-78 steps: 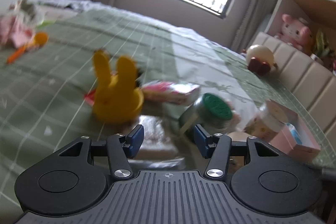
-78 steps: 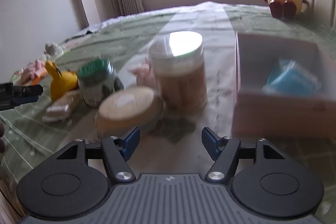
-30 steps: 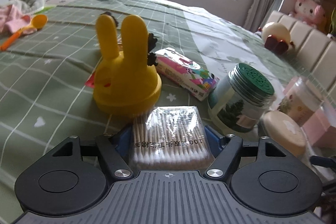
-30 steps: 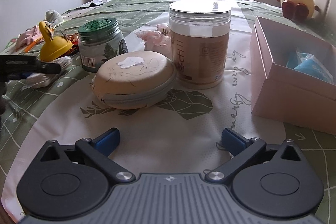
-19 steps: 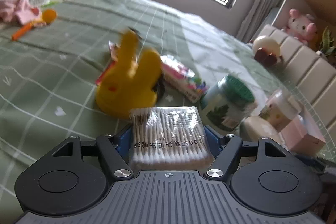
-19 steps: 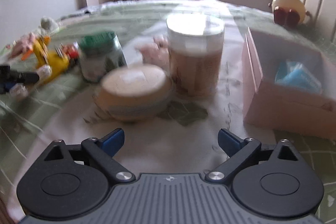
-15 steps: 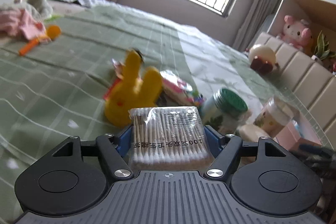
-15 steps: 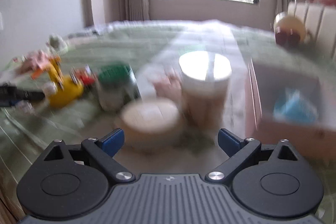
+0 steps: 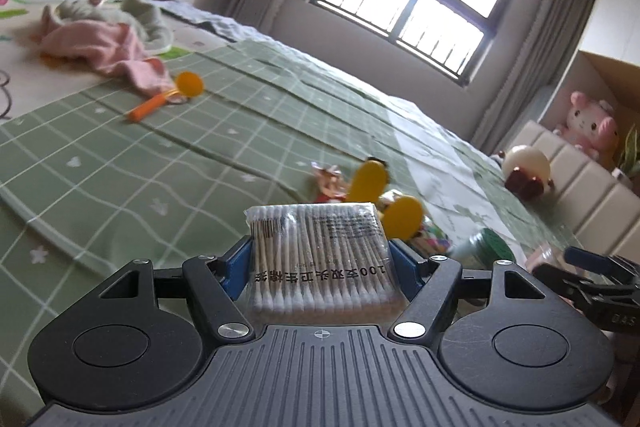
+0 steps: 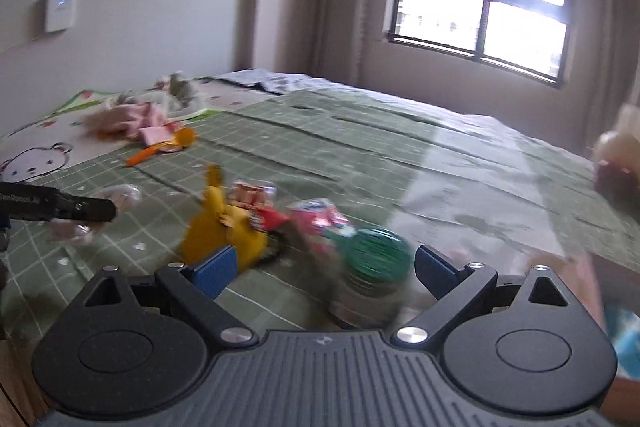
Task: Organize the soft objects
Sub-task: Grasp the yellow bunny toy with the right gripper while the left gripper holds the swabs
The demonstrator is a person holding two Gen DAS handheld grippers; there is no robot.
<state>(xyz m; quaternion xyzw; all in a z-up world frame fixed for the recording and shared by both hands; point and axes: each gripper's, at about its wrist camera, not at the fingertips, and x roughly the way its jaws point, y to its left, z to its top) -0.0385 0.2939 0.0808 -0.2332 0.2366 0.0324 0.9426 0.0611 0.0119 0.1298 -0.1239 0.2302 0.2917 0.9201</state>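
A clear pack of cotton swabs [image 9: 316, 251] sits between the blue pads of my left gripper [image 9: 320, 261], which is shut on it above the green checked bed cover [image 9: 160, 167]. In the right wrist view the left gripper [image 10: 60, 205] shows at the left edge with the blurred pack [image 10: 114, 197] at its tip. My right gripper [image 10: 325, 267] is open with nothing between its fingers. It hangs over a green-lidded jar [image 10: 376, 259]. A pink cloth [image 9: 104, 47] and a grey plush [image 9: 136, 11] lie at the far left of the bed.
A yellow bunny toy [image 9: 384, 195], a pink packet [image 10: 320, 219] and red wrappers [image 10: 256, 199] lie by the jar. An orange spoon [image 9: 168, 95] lies near the cloth. An egg-shaped toy [image 9: 524, 167] and a pink plush [image 9: 592, 123] are at the headboard.
My left gripper shut on the swab pack and has lifted it away from the bunny. My right gripper rose and swung left, so the tall jar and pink box left its view.
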